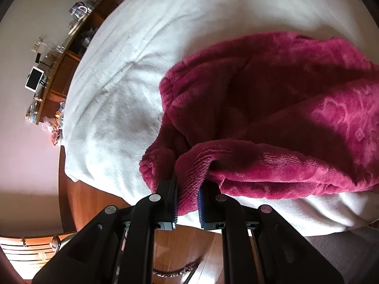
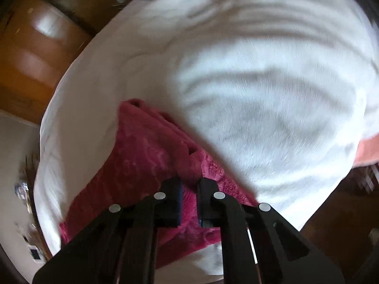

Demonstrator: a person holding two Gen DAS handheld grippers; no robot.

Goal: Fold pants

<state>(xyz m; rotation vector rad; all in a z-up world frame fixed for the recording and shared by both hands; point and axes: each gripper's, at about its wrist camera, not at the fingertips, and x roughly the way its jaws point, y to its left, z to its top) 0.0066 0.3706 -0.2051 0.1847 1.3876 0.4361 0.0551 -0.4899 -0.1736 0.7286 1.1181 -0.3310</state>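
Both the left gripper (image 1: 187, 196) and right gripper (image 2: 189, 196) pinch the plush fleece pants (image 1: 272, 108): soft, floppy, best held by edges.

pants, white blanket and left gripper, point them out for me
pants (image 1: 296, 90), left wrist view, plush top surface
white blanket (image 1: 132, 75), left wrist view, bare part
left gripper (image 1: 188, 187), left wrist view, between fingertips

left tool (image 1: 187, 185) clamped, right tool (image 2: 189, 184) clamped, both angled downward

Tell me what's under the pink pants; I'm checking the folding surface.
A white blanket lies under the pink pants, showing all around them. What it covers, and the blanket beneath the pants, is hidden.
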